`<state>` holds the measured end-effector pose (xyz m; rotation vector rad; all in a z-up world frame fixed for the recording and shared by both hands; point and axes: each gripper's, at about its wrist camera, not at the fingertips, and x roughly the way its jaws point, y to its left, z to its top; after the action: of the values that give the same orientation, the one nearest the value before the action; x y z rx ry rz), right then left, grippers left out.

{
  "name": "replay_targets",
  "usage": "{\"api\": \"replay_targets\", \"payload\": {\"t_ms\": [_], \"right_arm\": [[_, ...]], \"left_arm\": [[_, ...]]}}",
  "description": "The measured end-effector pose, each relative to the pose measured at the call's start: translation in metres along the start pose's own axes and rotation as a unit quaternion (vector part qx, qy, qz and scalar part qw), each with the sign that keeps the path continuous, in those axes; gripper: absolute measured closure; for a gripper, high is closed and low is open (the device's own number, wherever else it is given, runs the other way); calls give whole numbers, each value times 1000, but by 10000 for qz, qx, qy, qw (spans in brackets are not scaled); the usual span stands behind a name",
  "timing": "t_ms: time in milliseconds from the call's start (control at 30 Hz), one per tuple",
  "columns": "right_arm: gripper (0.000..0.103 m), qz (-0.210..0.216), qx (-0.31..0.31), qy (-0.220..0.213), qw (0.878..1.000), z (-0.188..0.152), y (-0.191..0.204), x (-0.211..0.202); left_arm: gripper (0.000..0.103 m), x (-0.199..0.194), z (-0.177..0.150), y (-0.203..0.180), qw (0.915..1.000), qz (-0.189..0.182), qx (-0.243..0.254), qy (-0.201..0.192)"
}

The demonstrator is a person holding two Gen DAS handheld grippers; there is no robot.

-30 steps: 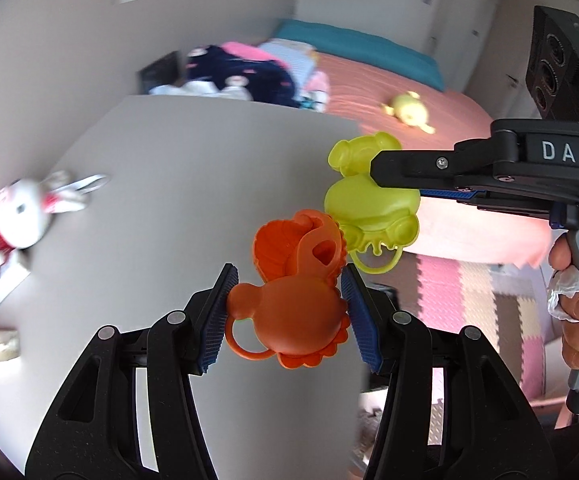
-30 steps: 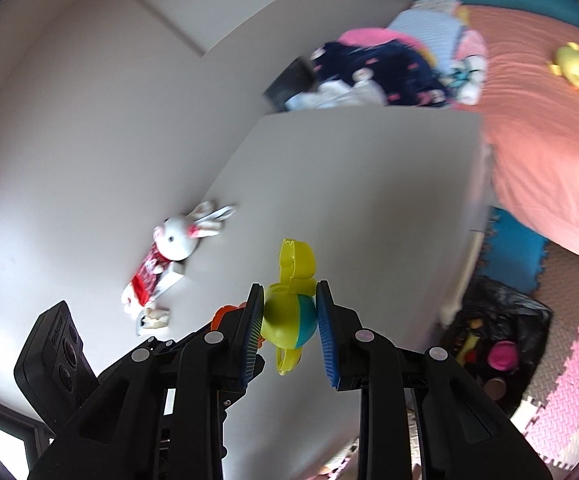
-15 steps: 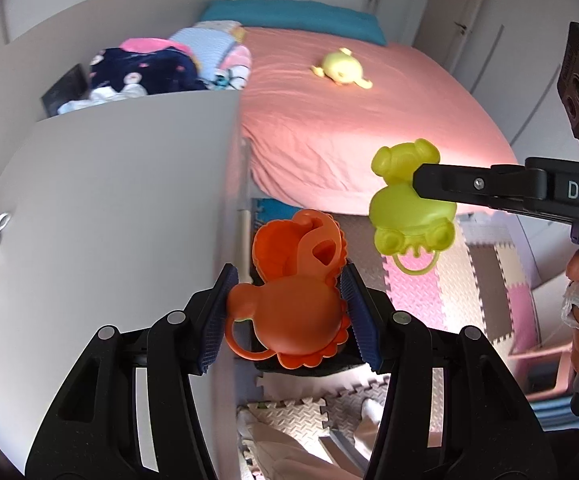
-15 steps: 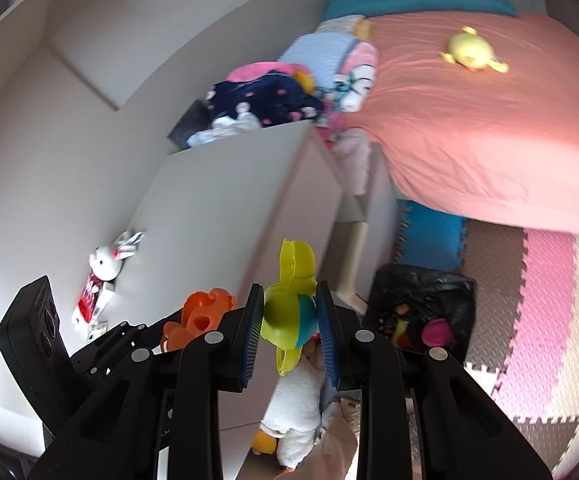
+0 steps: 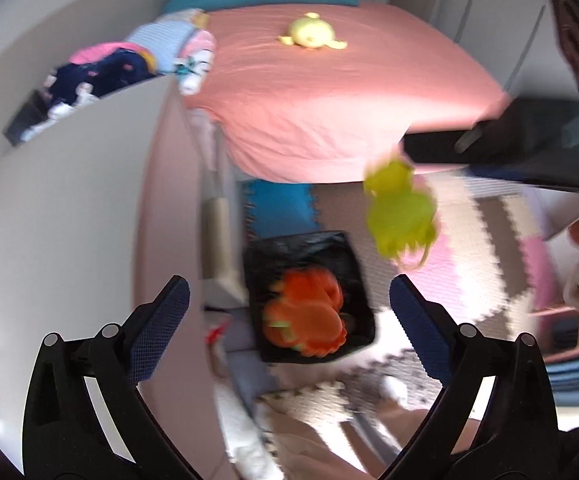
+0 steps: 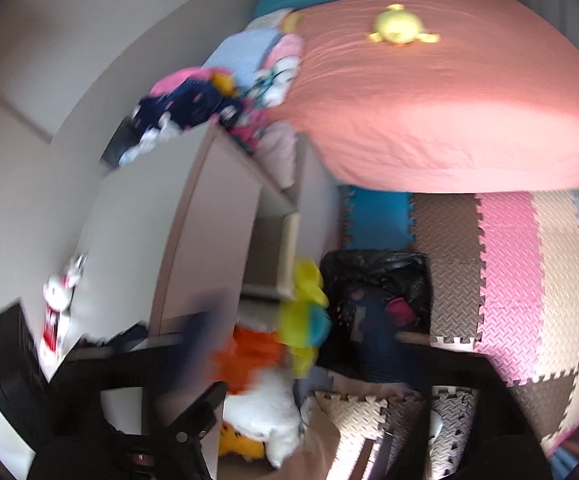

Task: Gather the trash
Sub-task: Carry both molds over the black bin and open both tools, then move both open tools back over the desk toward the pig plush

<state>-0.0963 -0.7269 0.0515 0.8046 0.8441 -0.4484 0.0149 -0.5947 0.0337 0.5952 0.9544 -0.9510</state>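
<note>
My left gripper (image 5: 289,308) is open and empty. The orange plastic toy (image 5: 305,326) is blurred below it, over the black bin bag (image 5: 329,252) on the floor. In the left wrist view the yellow-green toy (image 5: 401,212) hangs blurred just under my right gripper's dark finger. In the right wrist view my right gripper (image 6: 305,340) is smeared by motion; its fingers look spread wide, and the yellow-green toy (image 6: 303,316) and the orange toy (image 6: 249,356) are blurred beside the black bin bag (image 6: 373,276).
A white desk (image 5: 73,200) stands on the left, with a bunny toy (image 6: 59,296) on it. A bed with a pink sheet (image 5: 329,92) lies behind. Foam puzzle mats (image 6: 509,280) cover the floor. A white plush (image 6: 265,412) lies near me.
Both grippers swung from the desk to over the bin bag. My left gripper opened and the orange toy dropped toward the bag. My right gripper's fingers spread and the yellow-green toy came loose.
</note>
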Motion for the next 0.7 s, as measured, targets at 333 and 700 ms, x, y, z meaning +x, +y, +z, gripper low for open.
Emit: {"api": "replay_targets", "payload": {"t_ms": [333, 700], "right_arm": [[3, -81, 316, -174, 9993, -2, -19, -3], [3, 227, 19, -39, 9997, -9, 10, 4]], "left_arm": [[6, 0, -9, 24, 9991, -75, -402, 141], [6, -9, -26, 52, 9961, 2, -872, 114]]}}
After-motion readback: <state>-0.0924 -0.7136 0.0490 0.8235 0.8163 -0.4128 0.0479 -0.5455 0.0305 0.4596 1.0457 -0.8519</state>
